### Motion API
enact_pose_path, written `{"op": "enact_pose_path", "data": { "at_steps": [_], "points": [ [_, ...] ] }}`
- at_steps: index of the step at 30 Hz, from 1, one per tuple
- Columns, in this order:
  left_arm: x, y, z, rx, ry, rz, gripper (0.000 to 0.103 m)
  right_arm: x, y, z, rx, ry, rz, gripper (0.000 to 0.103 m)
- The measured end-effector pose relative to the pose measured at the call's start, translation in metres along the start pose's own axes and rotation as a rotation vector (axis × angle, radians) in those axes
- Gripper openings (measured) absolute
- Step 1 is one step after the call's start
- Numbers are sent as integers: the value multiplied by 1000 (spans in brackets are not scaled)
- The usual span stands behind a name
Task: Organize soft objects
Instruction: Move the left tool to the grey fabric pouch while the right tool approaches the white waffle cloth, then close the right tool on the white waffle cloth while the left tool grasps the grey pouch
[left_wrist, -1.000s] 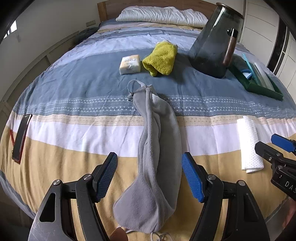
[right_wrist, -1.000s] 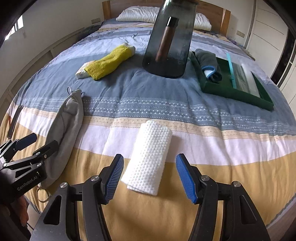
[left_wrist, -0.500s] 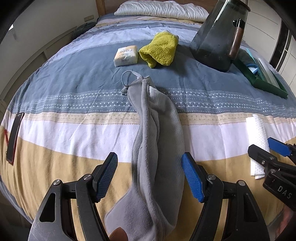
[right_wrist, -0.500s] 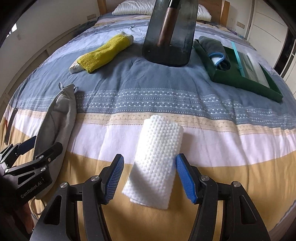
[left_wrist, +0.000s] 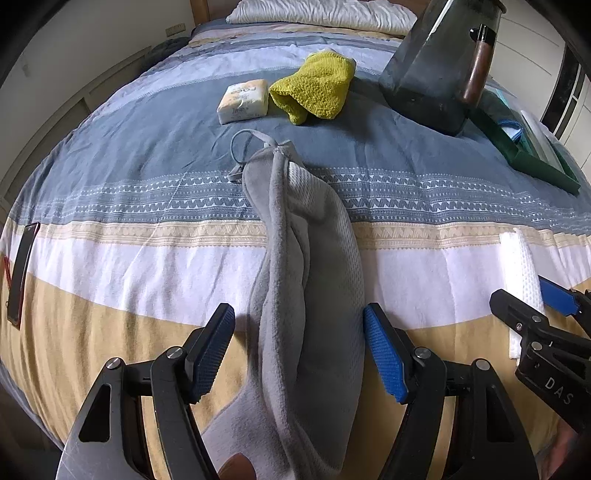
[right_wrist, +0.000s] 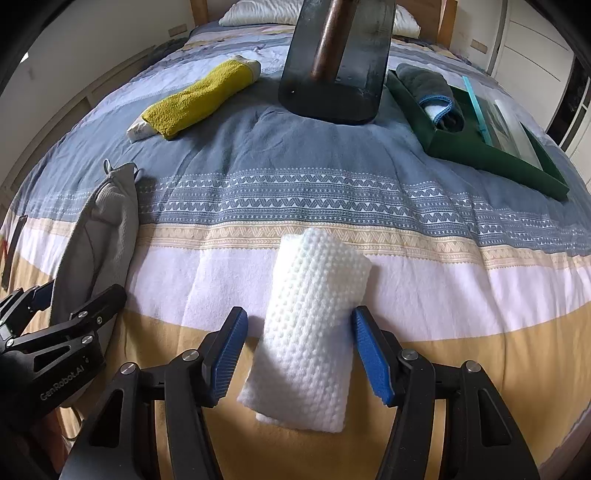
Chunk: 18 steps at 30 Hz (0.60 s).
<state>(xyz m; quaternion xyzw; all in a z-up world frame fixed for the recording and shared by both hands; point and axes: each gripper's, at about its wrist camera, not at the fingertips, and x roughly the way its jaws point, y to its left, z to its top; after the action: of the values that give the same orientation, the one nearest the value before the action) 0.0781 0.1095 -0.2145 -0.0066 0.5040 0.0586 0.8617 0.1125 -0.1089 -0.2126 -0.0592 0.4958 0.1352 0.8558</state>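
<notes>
left tool (left_wrist: 299, 354) wide, astride grey towel (left_wrist: 314, 280) on bed (left_wrist: 129, 177) | right tool (right_wrist: 297, 354) wide, astride white towel (right_wrist: 314, 325), right pad touching it | beyond: soap (left_wrist: 243, 100), yellow cloth (left_wrist: 314, 86), dark bin (right_wrist: 336, 62), green tray (right_wrist: 480, 146)

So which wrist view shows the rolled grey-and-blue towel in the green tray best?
The right wrist view: the rolled towel lies in plain sight at the near end of the green tray, its blue edging visible. In the left wrist view the dark container hides most of it; only a strip of blue edging shows.
</notes>
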Motion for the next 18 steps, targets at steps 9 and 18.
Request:
{"op": "enact_pose_path", "data": {
  "at_steps": [9, 18],
  "points": [
    [4, -1, 0, -10, 10, 4, 66, 4, -3, -1, -9, 1, 6, 48],
    [6, -1, 1, -17, 15, 8, 66, 2, -8, 0, -15, -17, 13, 29]
  ]
}}
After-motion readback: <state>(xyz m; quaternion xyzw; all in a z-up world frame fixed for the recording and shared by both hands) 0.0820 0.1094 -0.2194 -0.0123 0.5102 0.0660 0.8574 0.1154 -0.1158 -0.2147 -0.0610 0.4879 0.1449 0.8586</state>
